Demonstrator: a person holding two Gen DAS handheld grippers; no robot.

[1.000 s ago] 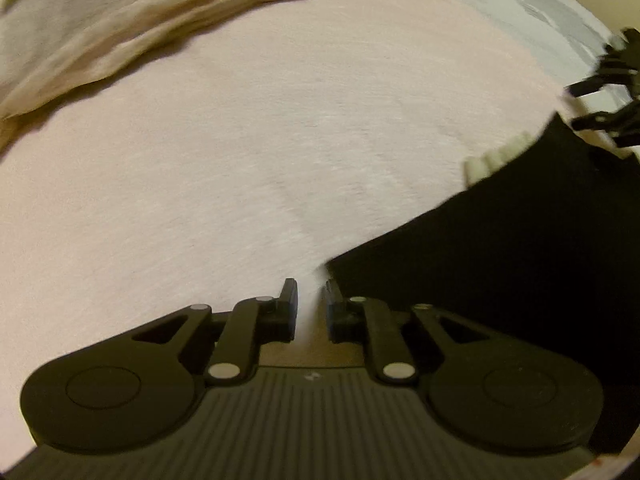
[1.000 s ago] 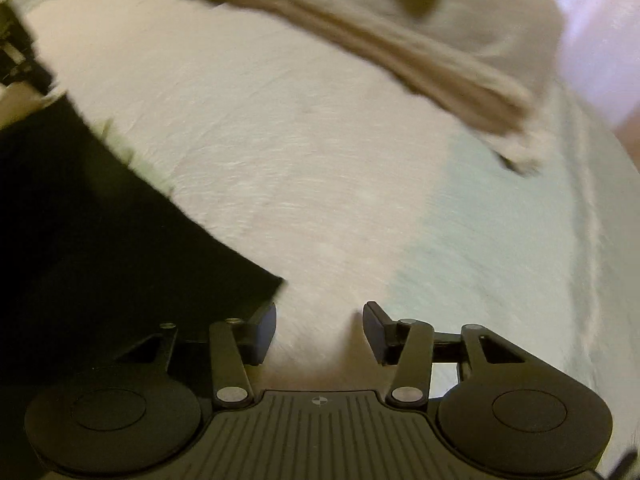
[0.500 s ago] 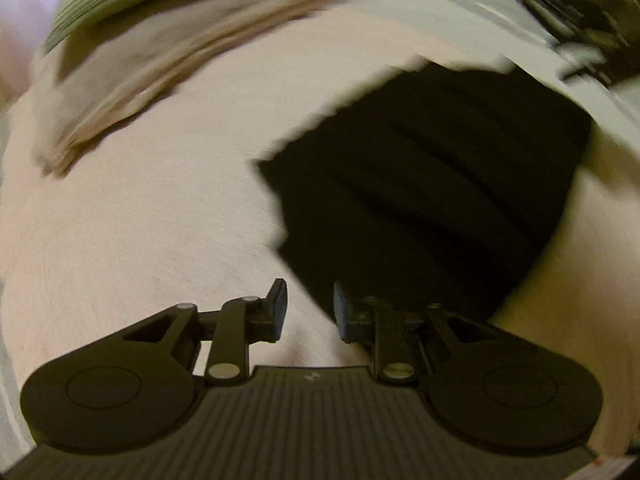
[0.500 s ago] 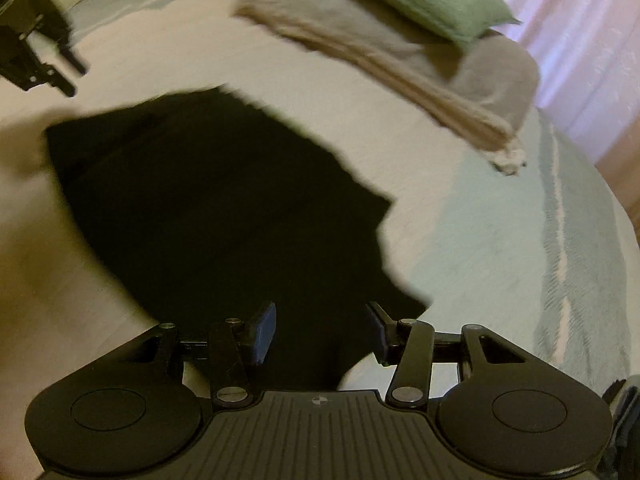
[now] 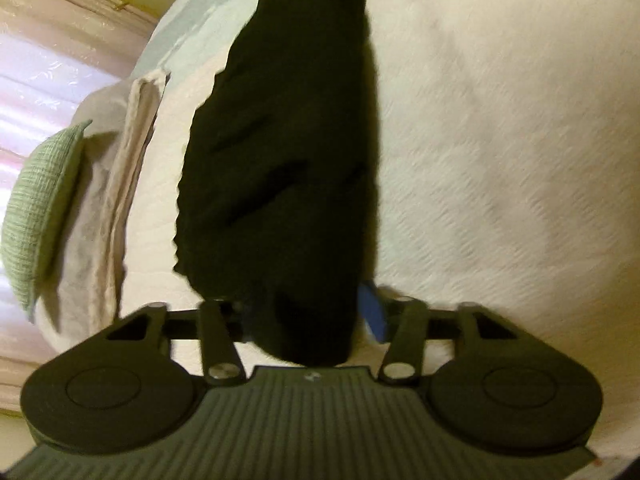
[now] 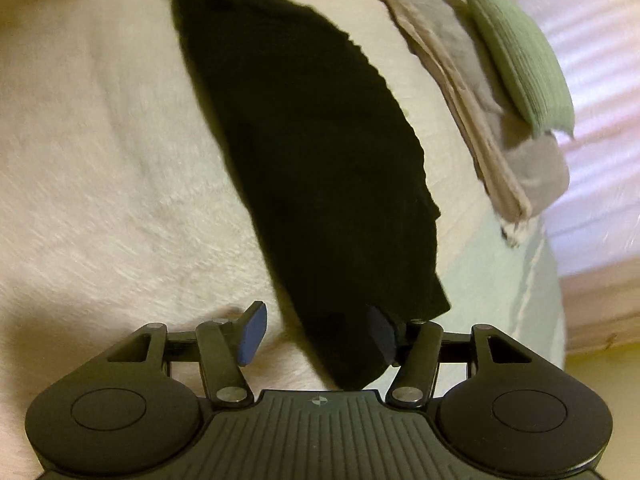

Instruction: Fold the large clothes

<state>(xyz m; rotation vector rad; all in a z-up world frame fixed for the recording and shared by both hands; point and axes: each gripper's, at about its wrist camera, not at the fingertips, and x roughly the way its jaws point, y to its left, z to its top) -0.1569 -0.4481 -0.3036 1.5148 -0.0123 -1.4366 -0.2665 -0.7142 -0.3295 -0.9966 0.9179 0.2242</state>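
Now both tools stand with their jaws spread wide, and the black garment (image 5: 288,152) runs as a long narrow band across the cream bedspread (image 5: 500,128), one end lying in the gap of each. In the left wrist view the left gripper (image 5: 308,316) shows a blue pad (image 5: 372,312) clear on one side while the cloth covers the other finger; nothing pinches, so it reads as released. In the right wrist view the right gripper (image 6: 316,328) likewise has its fingers (image 6: 252,328) apart, the dark end draped between them against the far pad and not clamped. A second ago the jaws sat much closer together at the garment's edge, and half a second ago the cloth showed as a broad flat patch lying ahead of both tools; since then the jaws have opened and each view looks straight down the garment's length. That suggests one fold is laid and the ends let go, though blur keeps the layers from being counted. The strip lies between the open bedspread and the folded beige blanket (image 6: 460,80) with the green pillow (image 6: 520,52) on it, beside but not touching them. What remains is probably folding this band across its length, which needs a fresh grip on one end.
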